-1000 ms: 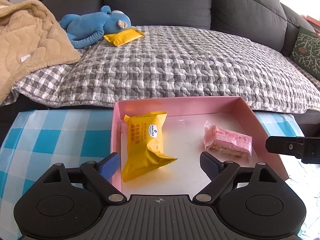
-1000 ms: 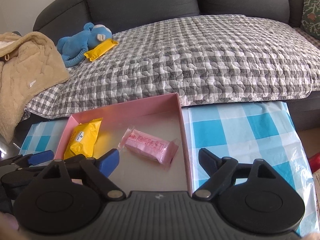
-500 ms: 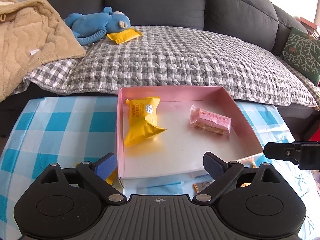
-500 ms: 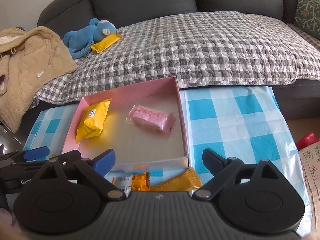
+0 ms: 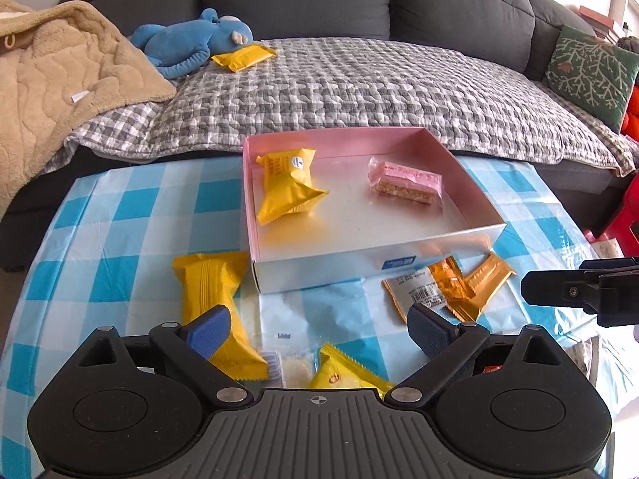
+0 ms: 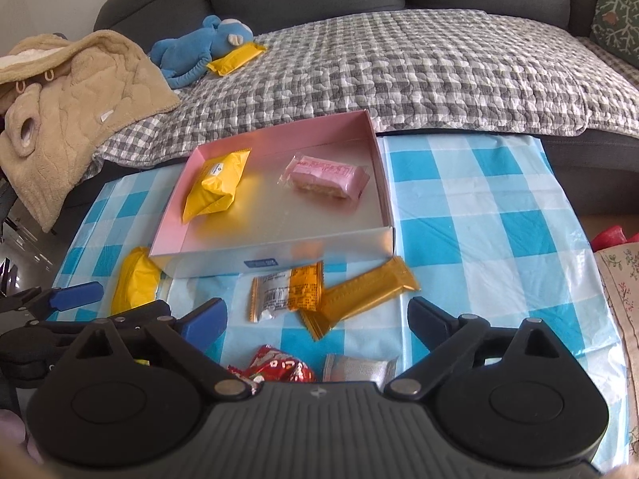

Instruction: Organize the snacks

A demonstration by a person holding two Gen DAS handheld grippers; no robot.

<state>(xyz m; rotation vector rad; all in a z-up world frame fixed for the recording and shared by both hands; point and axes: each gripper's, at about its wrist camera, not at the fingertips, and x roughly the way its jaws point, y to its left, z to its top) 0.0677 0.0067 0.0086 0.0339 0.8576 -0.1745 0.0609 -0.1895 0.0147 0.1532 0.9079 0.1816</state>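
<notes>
Both tools hover wide apart and empty over the checked table [image 6: 471,207], the left tool [image 5: 319,329] and the right tool [image 6: 317,319] each short of the pink box [image 5: 475,195]. Inside the box, a yellow packet [image 5: 287,185] lies against its left wall and a pink bar [image 5: 405,181] sits toward its right side. Just in front of the box lie two orange wrappers [image 6: 315,297], a second yellow packet [image 5: 215,301] rests off its front-left corner, and nearer the right tool sit a red packet [image 6: 275,367] and a silver one [image 6: 359,367].
</notes>
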